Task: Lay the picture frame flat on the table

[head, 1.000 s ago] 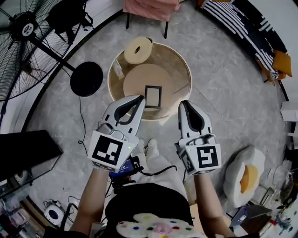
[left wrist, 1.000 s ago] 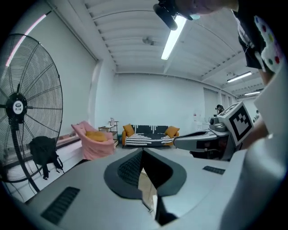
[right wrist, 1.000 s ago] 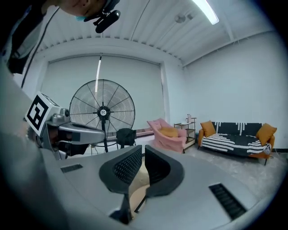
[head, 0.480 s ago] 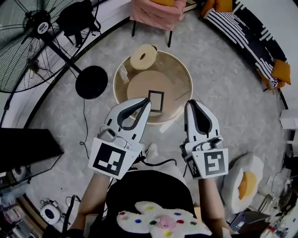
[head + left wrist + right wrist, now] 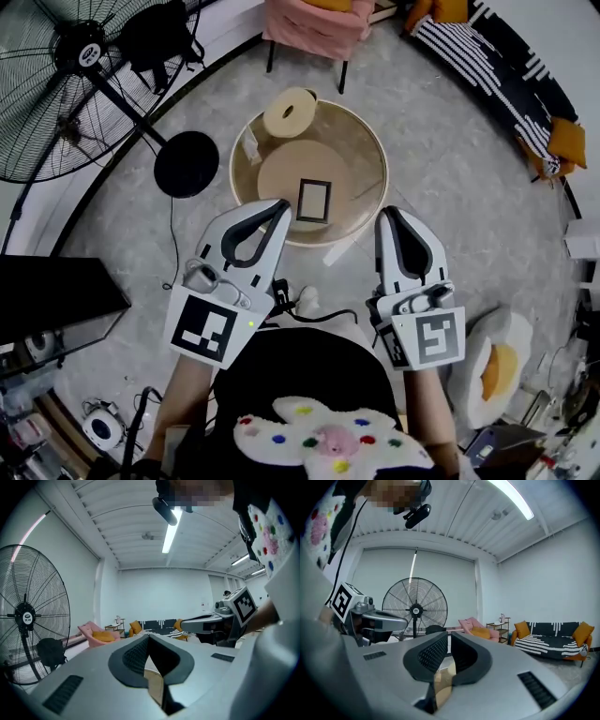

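Frame [image 5: 312, 200] on table [image 5: 371, 148], head view only

Round table [image 5: 364, 148] with picture frame [image 5: 312, 200], tape roll [image 5: 289, 112]

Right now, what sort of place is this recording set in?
Likely a mock living room in a studio hall: a striped sofa, a pink chair and a big standing fan.
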Available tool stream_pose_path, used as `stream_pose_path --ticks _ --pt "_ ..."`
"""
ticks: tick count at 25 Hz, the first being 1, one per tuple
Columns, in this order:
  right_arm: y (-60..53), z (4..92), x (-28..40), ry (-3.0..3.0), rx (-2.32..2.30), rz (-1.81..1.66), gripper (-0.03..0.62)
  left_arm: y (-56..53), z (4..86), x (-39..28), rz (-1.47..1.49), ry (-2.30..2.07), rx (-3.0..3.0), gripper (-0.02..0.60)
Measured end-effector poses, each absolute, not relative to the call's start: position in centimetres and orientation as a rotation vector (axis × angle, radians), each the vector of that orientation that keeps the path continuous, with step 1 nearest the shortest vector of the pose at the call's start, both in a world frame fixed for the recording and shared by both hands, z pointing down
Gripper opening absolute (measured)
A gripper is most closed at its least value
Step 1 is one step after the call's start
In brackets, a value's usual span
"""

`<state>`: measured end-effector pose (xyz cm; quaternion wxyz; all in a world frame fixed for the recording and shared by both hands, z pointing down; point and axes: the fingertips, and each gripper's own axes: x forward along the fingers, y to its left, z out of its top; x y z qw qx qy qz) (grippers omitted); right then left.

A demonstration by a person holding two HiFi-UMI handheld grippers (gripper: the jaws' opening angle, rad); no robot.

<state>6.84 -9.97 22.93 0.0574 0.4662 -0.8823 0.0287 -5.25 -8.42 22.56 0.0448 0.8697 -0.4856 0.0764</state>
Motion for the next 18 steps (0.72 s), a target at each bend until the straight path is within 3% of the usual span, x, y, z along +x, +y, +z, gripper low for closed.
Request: stream_pose_path --ticks 18 --pt "-9.5 22.8 5.9 -2.683 1.39 0.127 0.044 -8.3 22.7 -5.9 0.266 -1.503 2.659 0.017"
